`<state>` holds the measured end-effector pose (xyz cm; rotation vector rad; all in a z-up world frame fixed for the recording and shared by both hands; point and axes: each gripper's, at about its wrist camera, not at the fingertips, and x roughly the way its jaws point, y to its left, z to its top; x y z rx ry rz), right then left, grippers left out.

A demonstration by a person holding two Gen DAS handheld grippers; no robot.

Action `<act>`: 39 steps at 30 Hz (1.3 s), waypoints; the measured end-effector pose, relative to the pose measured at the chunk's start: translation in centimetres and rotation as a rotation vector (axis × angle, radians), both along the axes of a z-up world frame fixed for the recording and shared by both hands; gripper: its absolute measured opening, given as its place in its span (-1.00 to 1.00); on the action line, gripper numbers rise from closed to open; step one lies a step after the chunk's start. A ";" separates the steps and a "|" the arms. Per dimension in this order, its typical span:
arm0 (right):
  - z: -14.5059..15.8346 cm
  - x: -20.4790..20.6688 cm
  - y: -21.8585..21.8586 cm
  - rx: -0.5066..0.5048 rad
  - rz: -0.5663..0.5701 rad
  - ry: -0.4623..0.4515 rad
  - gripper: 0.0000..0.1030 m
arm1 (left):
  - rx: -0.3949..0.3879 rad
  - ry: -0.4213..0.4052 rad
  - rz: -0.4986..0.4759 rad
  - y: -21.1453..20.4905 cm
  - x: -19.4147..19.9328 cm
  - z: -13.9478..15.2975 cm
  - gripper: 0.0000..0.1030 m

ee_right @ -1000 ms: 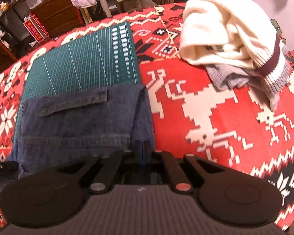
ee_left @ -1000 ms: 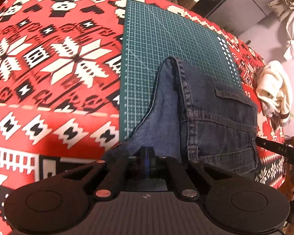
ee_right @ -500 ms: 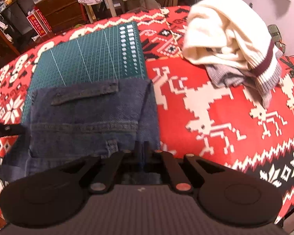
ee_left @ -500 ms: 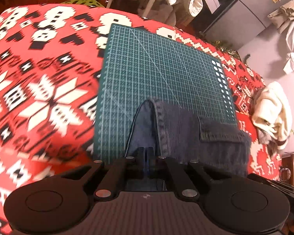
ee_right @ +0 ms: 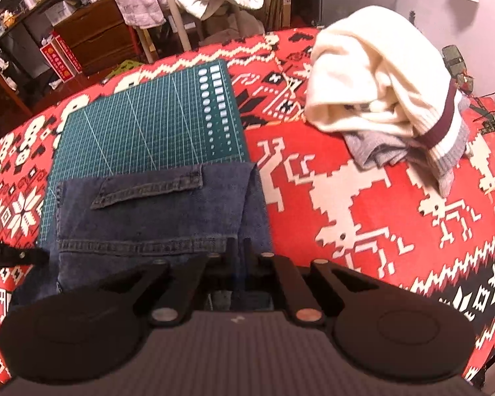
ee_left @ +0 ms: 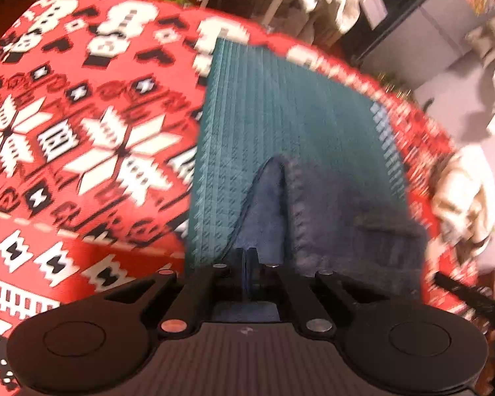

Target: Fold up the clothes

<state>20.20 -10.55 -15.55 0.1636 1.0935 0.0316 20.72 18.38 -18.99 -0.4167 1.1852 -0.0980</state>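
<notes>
Left gripper [ee_left: 247,257]: black two-finger gripper, nearest the lens, jaws pressed together on the near left edge of the dark blue denim garment [ee_left: 330,217]; the cloth rises from the jaws in a ridge that runs away from them.
Right gripper [ee_right: 237,247]: black two-finger gripper, jaws pressed together on the near right edge of the same denim, just beside its stitched seam.
Denim garment: folded, spread between the two grippers; its near edge is lifted at both, its far part lies on the green gridded cutting mat [ee_right: 148,125]; a stitched flap shows on its upper face.
Cutting mat: lies on the red, white and black patterned tablecloth [ee_right: 363,204]; the far half is bare, the near half is under the denim.
Cream knitted sweater [ee_right: 379,89]: crumpled heap with a maroon band, far right on the tablecloth, well apart from the denim, lying on a grey garment [ee_right: 373,148].
Beyond the table: wooden drawers [ee_right: 92,36] and hanging clothes; nothing is in a container that can be made out.
</notes>
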 end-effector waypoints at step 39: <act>-2.2 5.0 2.0 0.007 0.042 0.098 -0.95 | 0.049 0.002 -0.199 -6.2 3.0 -0.7 -0.95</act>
